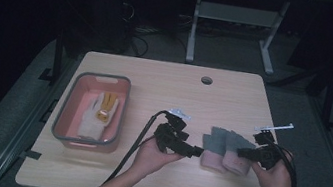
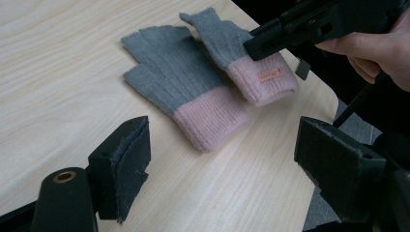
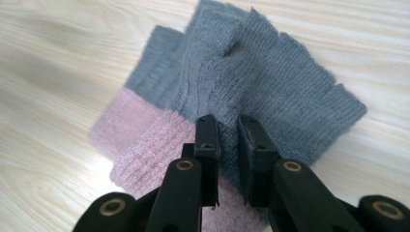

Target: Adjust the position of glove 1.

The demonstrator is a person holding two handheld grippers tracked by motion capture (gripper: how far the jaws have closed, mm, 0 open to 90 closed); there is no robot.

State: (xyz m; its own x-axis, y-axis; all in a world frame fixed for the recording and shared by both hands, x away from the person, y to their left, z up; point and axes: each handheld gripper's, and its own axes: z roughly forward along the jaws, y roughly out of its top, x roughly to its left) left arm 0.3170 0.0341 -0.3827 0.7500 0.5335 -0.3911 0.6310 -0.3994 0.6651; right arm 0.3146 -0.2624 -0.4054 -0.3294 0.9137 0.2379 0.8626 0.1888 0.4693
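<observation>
So from the high view you get the whole layout: wooden table (image 1: 140, 180), two grey-and-pink gloves lying side by side around 4 o'clock from the table's middle, and a pink tub (image 1: 62, 115) way over at 9 o'clock with a white-and-yellow glove (image 1: 99, 113) sitting in it. That tub is something neither gripper view picks up.

The right gripper (image 3: 227, 130) is pinched onto the right glove (image 3: 270, 92). In the right gripper view you can see the jaws close together with a fold of grey knit squeezed between them, just past the pink cuff. From up high that grip is hard to make out.

The left gripper (image 2: 222, 154) is let go, jaws spread wide with bare table between them, and the left glove (image 2: 179, 82) lies flat just ahead at 12 o'clock, untouched. The left gripper view also catches a small orange label on the right glove's cuff.
</observation>
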